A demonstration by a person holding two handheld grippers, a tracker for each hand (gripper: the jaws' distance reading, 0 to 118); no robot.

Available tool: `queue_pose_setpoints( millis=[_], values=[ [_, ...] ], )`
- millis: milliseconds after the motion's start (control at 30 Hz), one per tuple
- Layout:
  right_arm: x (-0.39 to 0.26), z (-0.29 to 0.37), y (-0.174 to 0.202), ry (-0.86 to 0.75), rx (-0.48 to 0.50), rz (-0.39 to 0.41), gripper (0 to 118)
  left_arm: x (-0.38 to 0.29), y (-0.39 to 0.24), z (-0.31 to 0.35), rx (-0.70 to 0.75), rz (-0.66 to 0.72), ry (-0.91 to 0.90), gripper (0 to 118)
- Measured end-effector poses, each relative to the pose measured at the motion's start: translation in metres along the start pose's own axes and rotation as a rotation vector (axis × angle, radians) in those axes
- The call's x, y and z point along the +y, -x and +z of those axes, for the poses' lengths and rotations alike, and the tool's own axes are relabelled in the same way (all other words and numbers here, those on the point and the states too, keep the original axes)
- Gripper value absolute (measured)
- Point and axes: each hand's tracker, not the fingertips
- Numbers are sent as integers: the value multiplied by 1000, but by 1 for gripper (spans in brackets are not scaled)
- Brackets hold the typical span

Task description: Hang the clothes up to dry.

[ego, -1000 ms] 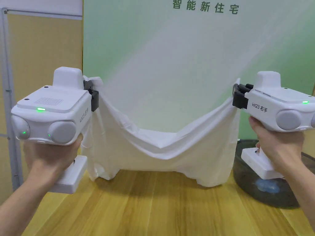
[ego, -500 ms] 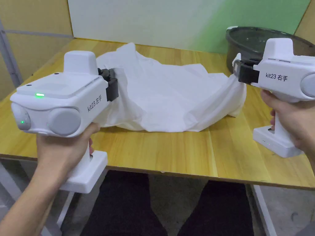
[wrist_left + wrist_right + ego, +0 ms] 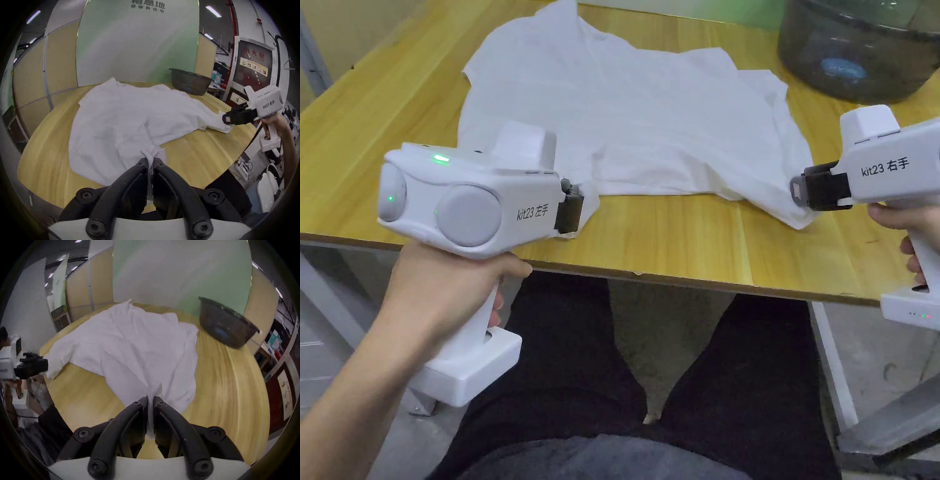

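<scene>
Shirt (image 3: 637, 119) spread on the table (image 3: 687, 250), basin (image 3: 856, 50) on the table behind and right of it, left gripper (image 3: 575, 209) at the shirt's near left corner, right gripper (image 3: 800, 190) at its near right corner, both near the table's front edge

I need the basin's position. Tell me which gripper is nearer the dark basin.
The right gripper, shut on the white shirt's corner; the dark basin stands on its side of the table, far from the left gripper.

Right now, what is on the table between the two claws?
In the head view, the white shirt lies spread on the wooden table between the left claw and the right claw, each pinching a corner.
</scene>
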Motion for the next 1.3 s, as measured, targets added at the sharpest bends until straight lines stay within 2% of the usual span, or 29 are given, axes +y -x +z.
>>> queue_pose_setpoints(
  millis=[100, 133, 167, 200, 233, 267, 300, 333, 433, 467, 500, 533, 567, 600, 633, 667, 700, 767, 833, 900, 967, 1100, 1133, 1167, 1200, 1233, 1267, 1300],
  values=[
    [-4, -9, 4, 34, -23, 59, 10, -2, 2, -7, -4, 10, 32, 2],
    [-4, -10, 3, 40, -9, 48, 15, -2, 4, -9, -3, 14, 49, 6],
    [-4, -9, 1, 35, -4, 36, 31, -3, 6, -13, -42, 24, 101, 21],
    [-5, -7, -4, -1, 27, -4, 55, -1, 11, -14, -80, 40, 112, 52],
    [-4, -3, -9, -11, 28, -4, 92, 2, 16, -7, -68, 93, 59, 95],
    [0, 2, -12, -33, 32, 14, 112, 7, 20, 0, -48, 133, 56, 115],
    [7, 10, -14, -65, 31, 43, 118, 17, 22, 8, -28, 71, 38, 117],
    [13, 21, -15, -135, 52, 39, 118, 29, 21, 21, -16, 14, -42, 117],
    [47, 43, -18, -379, 105, -19, 118, 73, 38, 34, 64, 6, -129, 117],
    [58, 47, -17, -433, 96, -41, 118, 86, 43, 34, 53, 21, -178, 117],
    [73, 50, -13, -487, 65, -96, 117, 100, 49, 29, 65, 37, -217, 117],
    [84, 50, -9, -528, 39, -118, 111, 113, 54, 23, 80, 48, -248, 112],
    [93, 49, -5, -555, 42, -109, 101, 122, 54, 15, 99, 66, -275, 99],
    [101, 44, 0, -597, 41, -95, 77, 129, 56, 12, 153, 94, -312, 69],
    [106, 39, 5, -634, 38, -93, 18, 135, 56, 10, 224, 108, -372, 7],
    [110, 34, 8, -655, 46, -99, 7, 139, 55, 9, 259, 98, -426, 0],
    [115, 26, 10, -634, 64, -118, 7, 144, 56, 3, 311, 76, -412, 0],
    [117, 9, 14, -589, 106, -142, 7, 132, 61, -19, 244, 64, -411, 0],
    [121, -7, 18, -533, 112, -110, 7, 152, 67, -22, 196, 67, -345, 0],
    [127, -19, 18, -476, 63, -39, 6, 150, 66, -34, 230, 22, -330, 0],
    [136, -35, 9, -397, 36, -56, 6, 162, 67, -42, 263, -21, -300, 0],
    [166, -76, -26, -273, 7, -134, 7, 177, 74, -72, 182, 21, -269, 0],
    [178, -89, -40, -232, -29, -169, 14, 179, 74, -80, 187, 15, -257, 0],
    [187, -103, -52, -206, -70, -187, 37, 180, 74, -86, 175, 2, -264, 0],
    [195, -117, -65, -193, -95, -235, 70, 181, 73, -93, 168, -10, -263, 0],
    [201, -133, -79, -179, -148, -255, 108, 185, 72, -101, 167, -21, -251, 0],
    [207, -145, -89, -144, -192, -278, 118, 187, 73, -109, 163, -24, -247, 0],
    [211, -160, -98, -81, -218, -289, 117, 189, 75, -117, 163, -29, -248, 0]
  ],
)
